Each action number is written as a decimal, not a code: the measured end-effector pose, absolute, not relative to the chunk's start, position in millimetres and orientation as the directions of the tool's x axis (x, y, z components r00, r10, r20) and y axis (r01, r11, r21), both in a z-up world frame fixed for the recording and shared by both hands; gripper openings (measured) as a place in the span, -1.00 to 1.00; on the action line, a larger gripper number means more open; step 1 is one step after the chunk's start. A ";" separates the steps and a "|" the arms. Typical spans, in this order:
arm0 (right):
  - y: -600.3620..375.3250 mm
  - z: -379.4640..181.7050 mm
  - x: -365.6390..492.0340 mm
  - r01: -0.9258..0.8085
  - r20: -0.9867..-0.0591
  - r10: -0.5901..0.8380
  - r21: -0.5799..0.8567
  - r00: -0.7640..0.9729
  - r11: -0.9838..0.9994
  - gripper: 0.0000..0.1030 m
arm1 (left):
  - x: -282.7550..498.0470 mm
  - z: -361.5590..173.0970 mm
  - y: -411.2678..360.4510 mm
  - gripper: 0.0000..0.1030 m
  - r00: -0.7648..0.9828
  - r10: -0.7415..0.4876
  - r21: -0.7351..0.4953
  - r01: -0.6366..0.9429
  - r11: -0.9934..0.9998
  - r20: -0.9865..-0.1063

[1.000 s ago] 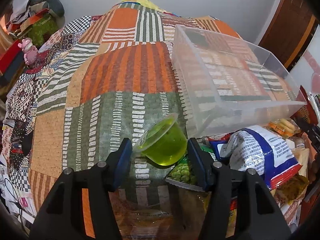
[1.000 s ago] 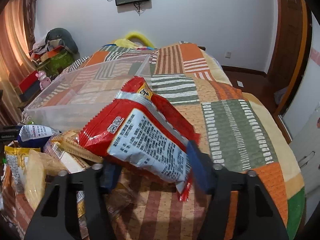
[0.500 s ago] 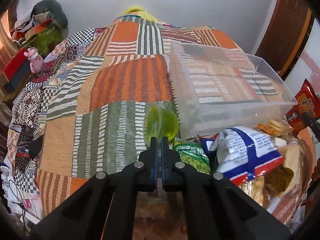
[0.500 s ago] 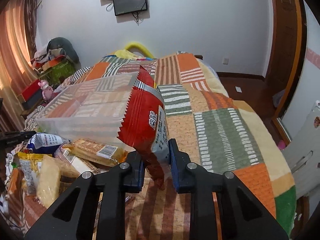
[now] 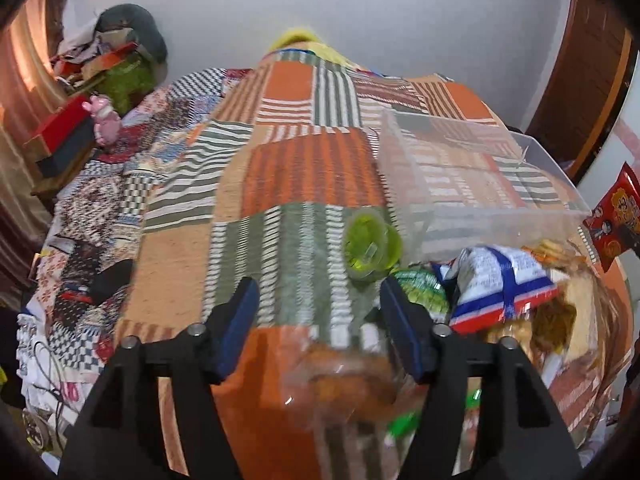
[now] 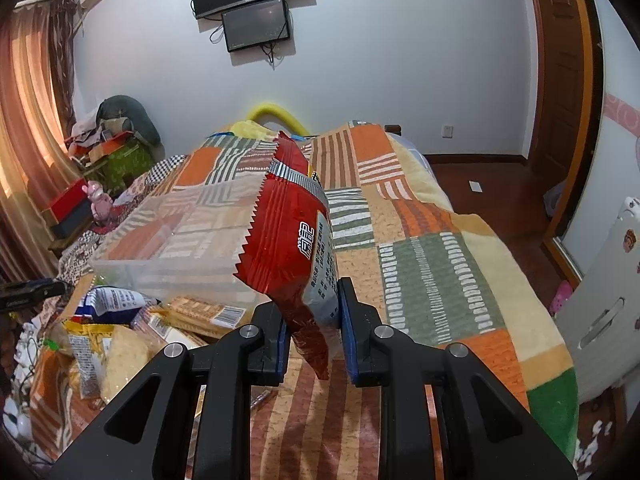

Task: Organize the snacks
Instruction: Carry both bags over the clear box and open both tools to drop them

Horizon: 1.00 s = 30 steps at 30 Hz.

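My right gripper (image 6: pixel 314 316) is shut on a red snack bag (image 6: pixel 290 232) and holds it upright above the bedspread, to the right of the clear plastic bin (image 6: pixel 180 240). The bag also shows at the right edge of the left wrist view (image 5: pixel 614 216). My left gripper (image 5: pixel 320 304) is open and empty. A green jelly cup (image 5: pixel 368 246) lies on its side on the bedspread just ahead of it, beside the clear bin (image 5: pixel 480 184). A blue and white snack bag (image 5: pixel 502 280) and a green pea pack (image 5: pixel 420 284) lie to the right of it.
A pile of snack packs (image 6: pixel 120 332) lies in front of the bin on the patchwork bedspread (image 6: pixel 432 280). Clutter and a pink toy (image 5: pixel 102 114) sit at the bed's left side. A door (image 6: pixel 560 64) stands at the right.
My left gripper shut beside the jelly cup without holding it, then opened again and pulled back; the cup tipped onto its side. My right gripper closed on the red bag and lifted it upright.
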State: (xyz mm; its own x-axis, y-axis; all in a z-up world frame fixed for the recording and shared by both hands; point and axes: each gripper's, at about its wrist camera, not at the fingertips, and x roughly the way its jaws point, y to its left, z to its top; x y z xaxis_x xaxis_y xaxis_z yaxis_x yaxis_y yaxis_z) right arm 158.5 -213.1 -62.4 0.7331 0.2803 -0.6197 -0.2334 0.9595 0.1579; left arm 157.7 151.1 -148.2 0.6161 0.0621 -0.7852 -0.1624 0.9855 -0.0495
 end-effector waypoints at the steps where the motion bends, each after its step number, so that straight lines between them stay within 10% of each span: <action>1: -211.6 -62.4 157.7 -0.236 -0.617 0.285 0.162 0.733 0.958 -0.62 | 151.8 -150.2 152.3 0.31 0.609 0.069 -0.042 -0.167 0.985 -0.790; 14: -202.6 -57.0 145.4 -0.271 -0.602 0.321 0.175 0.731 0.947 -0.62 | 140.0 -201.8 145.2 0.59 0.530 -0.029 -0.156 -0.196 0.968 -0.848; 19: -200.3 -55.2 142.8 -0.280 -0.598 0.323 0.166 0.733 0.945 -0.62 | 138.2 -207.7 144.3 0.04 0.550 -0.048 -0.182 -0.192 0.964 -0.834; 30: -190.6 -34.4 147.7 -0.321 -0.535 0.359 0.165 0.765 0.932 -0.62 | 136.1 -152.9 148.2 0.01 0.660 0.054 -0.108 -0.202 0.973 -0.749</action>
